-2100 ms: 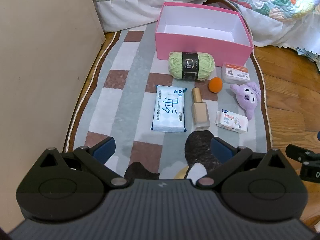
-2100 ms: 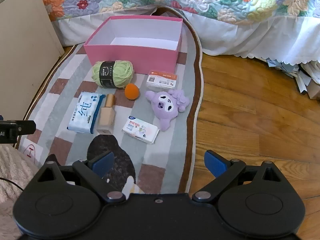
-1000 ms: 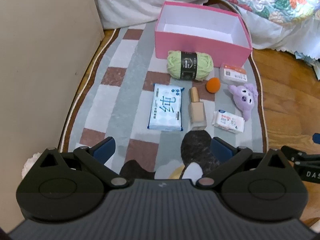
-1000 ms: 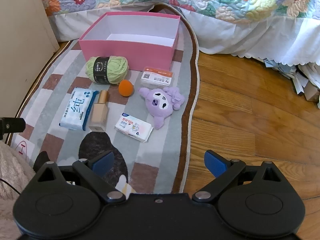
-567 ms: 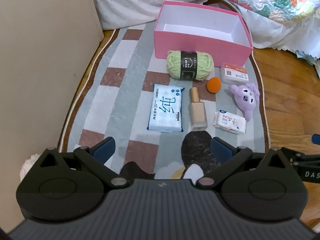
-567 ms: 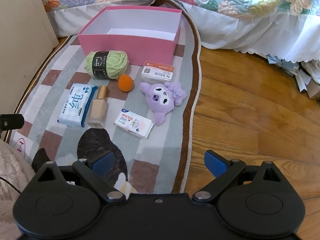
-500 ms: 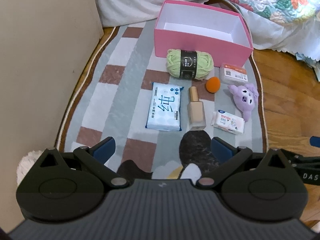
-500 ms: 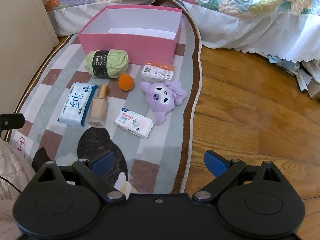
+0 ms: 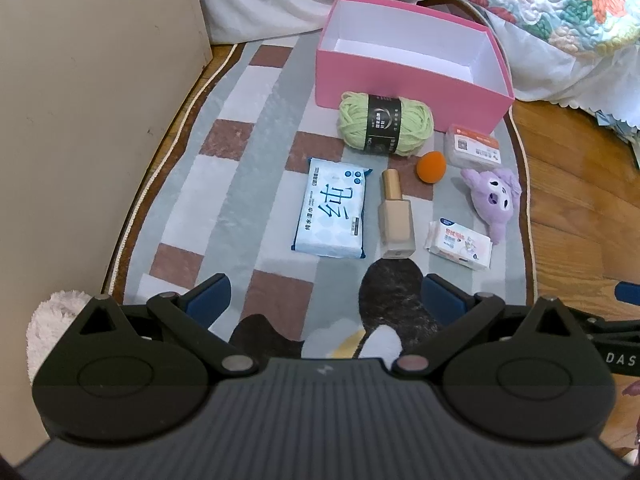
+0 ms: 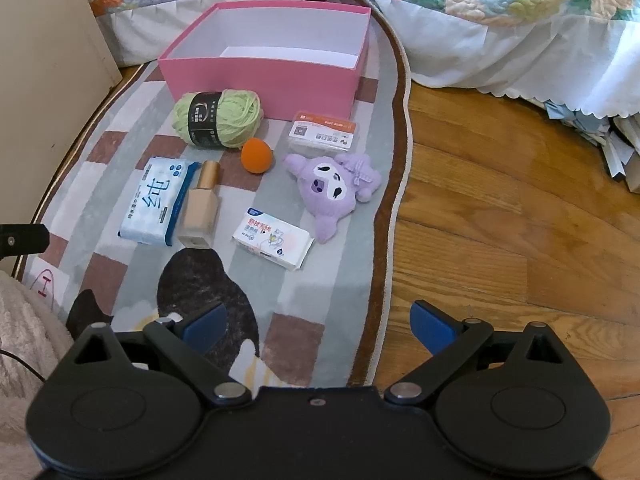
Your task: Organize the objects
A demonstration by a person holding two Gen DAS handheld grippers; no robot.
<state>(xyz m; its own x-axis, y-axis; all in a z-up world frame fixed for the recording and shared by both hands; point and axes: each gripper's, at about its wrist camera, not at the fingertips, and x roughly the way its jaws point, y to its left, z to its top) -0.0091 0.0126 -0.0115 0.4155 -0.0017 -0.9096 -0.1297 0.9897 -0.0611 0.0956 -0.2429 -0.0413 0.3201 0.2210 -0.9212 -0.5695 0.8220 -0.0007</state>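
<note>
An empty pink box (image 9: 400, 84) (image 10: 260, 80) stands at the far end of a checked rug (image 9: 248, 168). In front of it lie a green yarn ball (image 9: 384, 124) (image 10: 218, 119), an orange sponge egg (image 9: 431, 166) (image 10: 257, 155), a clear card case (image 9: 472, 148) (image 10: 323, 130), a purple plush (image 9: 494, 200) (image 10: 332, 188), a blue wipes pack (image 9: 332, 210) (image 10: 154, 200), a beige foundation bottle (image 9: 394, 216) (image 10: 200, 208) and a small tissue pack (image 9: 458, 240) (image 10: 274, 238). My left gripper (image 9: 324, 302) and right gripper (image 10: 318, 326) both hover open and empty, short of the objects.
A beige panel (image 9: 92, 100) walls off the left side. A quilted bed with a white skirt (image 10: 500, 40) runs behind the box. Wood floor (image 10: 500, 208) lies right of the rug, with papers (image 10: 616, 140) at the far right. Fluffy white fabric (image 10: 24, 328) sits near left.
Both views have shifted slightly closer to the objects on the rug. Nothing on the rug has moved, and both grippers stay open.
</note>
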